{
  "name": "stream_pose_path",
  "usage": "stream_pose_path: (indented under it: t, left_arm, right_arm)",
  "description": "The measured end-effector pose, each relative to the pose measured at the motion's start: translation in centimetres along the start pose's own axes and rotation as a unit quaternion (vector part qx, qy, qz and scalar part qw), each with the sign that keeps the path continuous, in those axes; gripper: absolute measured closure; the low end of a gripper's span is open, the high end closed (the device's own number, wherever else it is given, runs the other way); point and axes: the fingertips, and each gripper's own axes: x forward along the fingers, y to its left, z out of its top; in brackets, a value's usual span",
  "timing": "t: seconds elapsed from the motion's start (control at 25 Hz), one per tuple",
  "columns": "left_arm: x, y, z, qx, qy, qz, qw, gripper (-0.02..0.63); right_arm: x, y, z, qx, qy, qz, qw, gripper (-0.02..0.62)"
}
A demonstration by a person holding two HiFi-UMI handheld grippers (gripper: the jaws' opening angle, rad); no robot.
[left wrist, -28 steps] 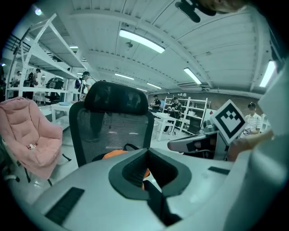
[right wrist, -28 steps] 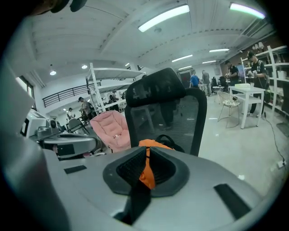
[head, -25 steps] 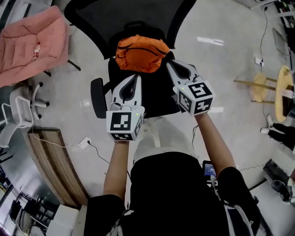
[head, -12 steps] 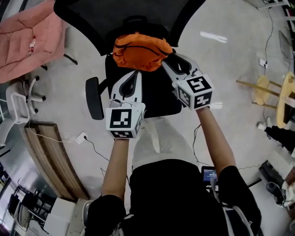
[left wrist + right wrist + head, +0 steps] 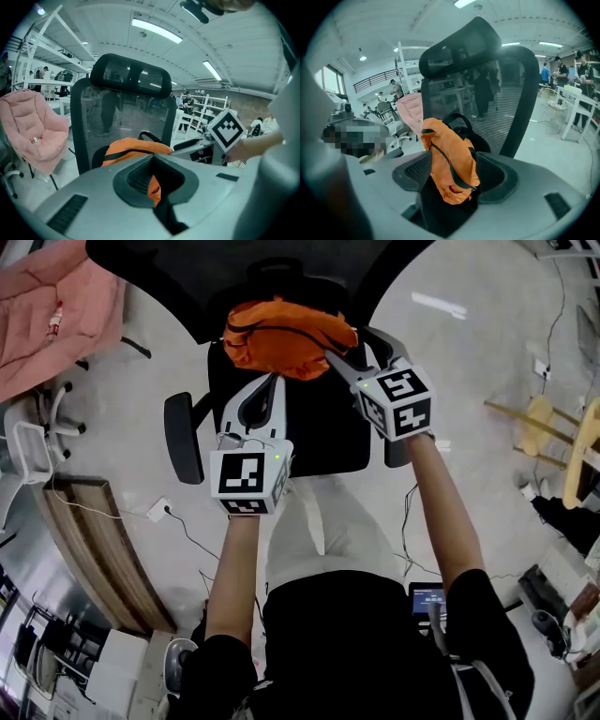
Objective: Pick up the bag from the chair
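An orange bag (image 5: 281, 334) with black straps lies on the seat of a black mesh-backed office chair (image 5: 319, 432). My left gripper (image 5: 273, 381) is shut, its tip at the bag's near edge; in the left gripper view the bag (image 5: 131, 150) shows just beyond the tip (image 5: 157, 187). My right gripper (image 5: 349, 343) stands open, and its jaws have just been opening. They straddle the bag's right end, which sits between them (image 5: 450, 185) in the right gripper view. The bag (image 5: 447, 159) fills most of that gap, and no pad clearly presses on it.
The chair's left armrest (image 5: 183, 437) juts out beside my left gripper. A pink padded chair (image 5: 47, 324) and a white chair (image 5: 28, 442) stand at the left. A wooden board (image 5: 103, 559) and cables lie on the floor. A wooden stool (image 5: 553, 427) is at the right.
Both grippers have moved toward the bag. The right jaws went from shut to wide open and now flank the bag's right end. The left gripper stays shut.
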Motion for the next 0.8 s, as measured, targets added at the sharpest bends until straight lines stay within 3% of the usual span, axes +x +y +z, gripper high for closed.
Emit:
stream_pose_path:
  t: [0.4, 0.8]
  left_arm:
    - [1.9, 2.1, -0.7, -0.015, 0.002, 0.007, 0.9999, 0.597]
    - [2.0, 2.4, -0.9, -0.035, 0.01, 0.019, 0.9992, 0.597]
  right_arm:
    - [4.7, 0.2, -1.1, -0.081, 0.042, -0.002, 0.996, 0.295]
    - [7.0, -0.5, -1.4, -0.074, 0.065, -0.007, 0.995, 0.295]
